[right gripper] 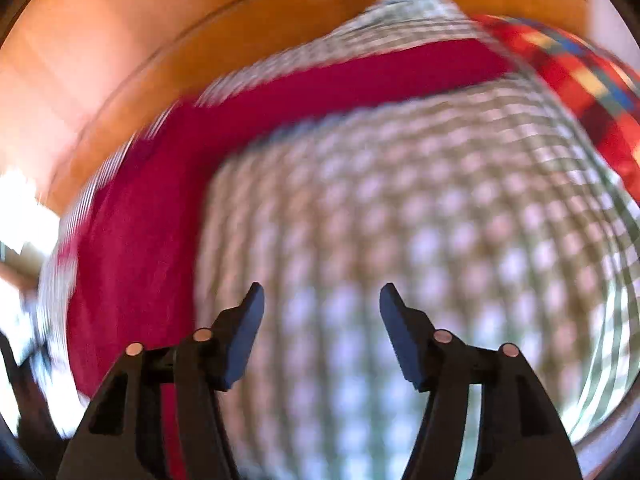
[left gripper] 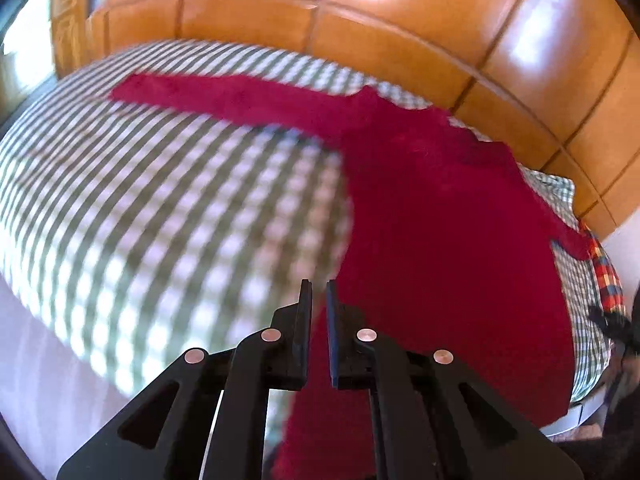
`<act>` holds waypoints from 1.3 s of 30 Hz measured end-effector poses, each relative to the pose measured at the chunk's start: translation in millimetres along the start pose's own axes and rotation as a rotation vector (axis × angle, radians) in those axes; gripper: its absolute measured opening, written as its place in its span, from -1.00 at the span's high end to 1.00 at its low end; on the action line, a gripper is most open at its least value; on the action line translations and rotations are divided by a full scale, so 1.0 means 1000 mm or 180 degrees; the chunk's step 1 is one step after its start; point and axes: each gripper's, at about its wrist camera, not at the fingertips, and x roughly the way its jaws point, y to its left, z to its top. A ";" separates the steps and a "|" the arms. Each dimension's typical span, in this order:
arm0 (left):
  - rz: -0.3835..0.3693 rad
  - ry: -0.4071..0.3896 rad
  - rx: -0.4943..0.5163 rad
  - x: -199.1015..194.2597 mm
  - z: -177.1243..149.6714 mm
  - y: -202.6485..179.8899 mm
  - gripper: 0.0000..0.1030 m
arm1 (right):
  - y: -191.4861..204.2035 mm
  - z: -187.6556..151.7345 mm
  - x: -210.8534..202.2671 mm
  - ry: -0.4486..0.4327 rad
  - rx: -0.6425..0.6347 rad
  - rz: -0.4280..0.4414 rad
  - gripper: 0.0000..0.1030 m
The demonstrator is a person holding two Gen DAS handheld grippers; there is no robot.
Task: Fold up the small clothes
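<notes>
Red garment [left gripper: 440, 208] blurred; hem hidden behind left claw [left gripper: 319, 292].

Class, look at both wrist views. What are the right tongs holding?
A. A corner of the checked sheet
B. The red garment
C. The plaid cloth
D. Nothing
D: the right tongs stand apart over the checked sheet with nothing between them.

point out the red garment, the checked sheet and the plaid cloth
red garment [left gripper: 440, 208]: left wrist view, middle of its body
checked sheet [left gripper: 168, 200]: left wrist view, bare stretch left of the garment
plaid cloth [right gripper: 576, 76]: right wrist view, red band at upper right
</notes>
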 end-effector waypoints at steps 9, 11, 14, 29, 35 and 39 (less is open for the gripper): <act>-0.0220 0.0160 0.0592 0.051 0.021 -0.094 0.91 | -0.117 0.140 0.051 -0.0604 0.1584 -0.0364 0.04; -0.0240 0.0210 0.0669 0.060 0.021 -0.107 0.91 | -0.133 0.155 0.063 -0.0657 0.1717 -0.0410 0.14; -0.0259 0.0266 0.0760 0.068 0.020 -0.119 0.91 | -0.149 0.175 0.075 -0.0721 0.1807 -0.0493 0.20; 0.0154 0.0499 0.0729 0.116 0.033 -0.112 0.91 | -0.154 0.202 0.056 -0.0845 0.1605 -0.1122 0.90; -0.0054 0.0357 0.0547 0.101 0.036 -0.103 0.91 | -0.056 0.221 0.030 -0.1074 0.1008 -0.0627 0.90; -0.0223 0.0300 0.0349 0.096 0.045 -0.093 0.91 | 0.059 0.222 0.038 -0.1064 0.0261 -0.0096 0.90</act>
